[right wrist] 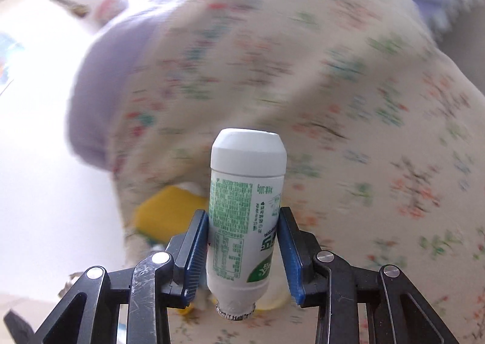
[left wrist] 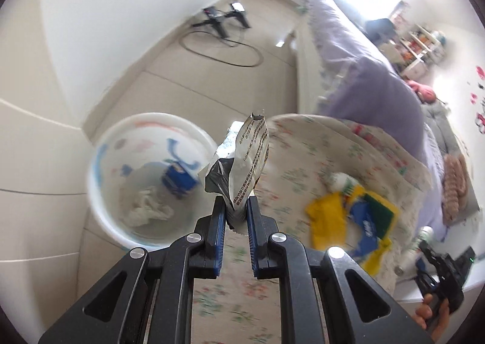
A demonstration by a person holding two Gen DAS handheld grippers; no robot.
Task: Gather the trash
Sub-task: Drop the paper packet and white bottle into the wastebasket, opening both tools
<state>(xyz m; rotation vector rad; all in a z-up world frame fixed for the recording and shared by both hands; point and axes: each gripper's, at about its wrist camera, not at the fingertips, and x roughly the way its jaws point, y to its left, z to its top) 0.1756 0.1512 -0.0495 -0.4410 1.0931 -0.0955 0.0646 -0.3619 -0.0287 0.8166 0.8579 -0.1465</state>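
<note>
The floral cloth (right wrist: 333, 77) smears into streaks in the right wrist view, its pattern unreadable. Beside the white bottle (right wrist: 247, 192), a yellow thing (right wrist: 169, 210) is too blurred to name, and the bottle hides part of it. Left of the cloth, the scene washes out to glare. In the left wrist view the white bin (left wrist: 100, 192) is soft with blur; a blue item (left wrist: 177, 182) inside it cannot be identified. The wrapper (left wrist: 248, 162) covers the bin's near rim.

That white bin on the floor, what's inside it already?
Inside the white bin lie a crumpled white tissue and a blue package. The foil wrapper held in the left gripper covers the bin's right side, so anything there stays hidden.
</note>
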